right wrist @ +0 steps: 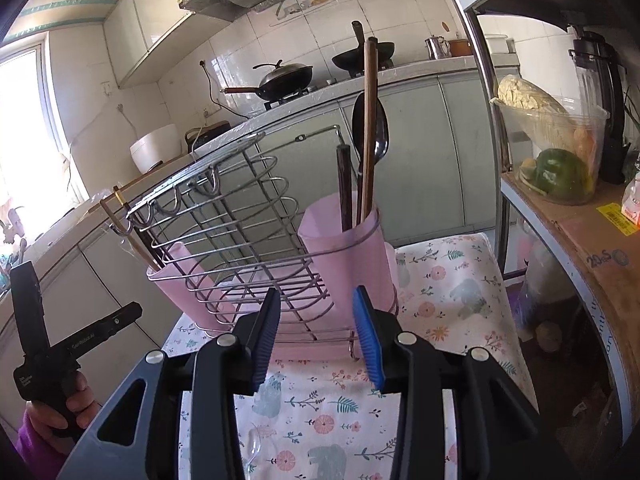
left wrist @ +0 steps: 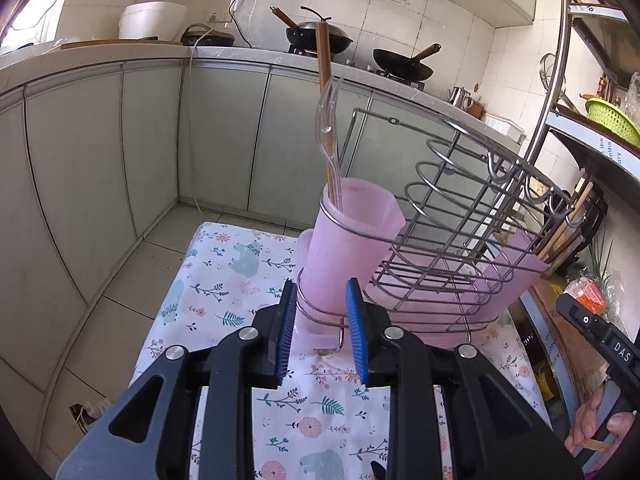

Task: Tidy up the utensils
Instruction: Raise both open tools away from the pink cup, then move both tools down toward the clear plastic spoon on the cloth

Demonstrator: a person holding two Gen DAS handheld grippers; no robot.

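hidden: chopsticks (left wrist: 326,120) lower ends inside pink cup (left wrist: 344,248) | cut off: clear spoon (right wrist: 256,446) at frame bottom

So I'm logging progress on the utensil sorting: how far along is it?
Mostly done, it seems. One pink cup holds a clear fork and chopsticks; the other cup holds a dark spoon and chopsticks. Nothing in hand: left claw and right claw are open, empty. Possibly left: a clear utensil on the cloth.
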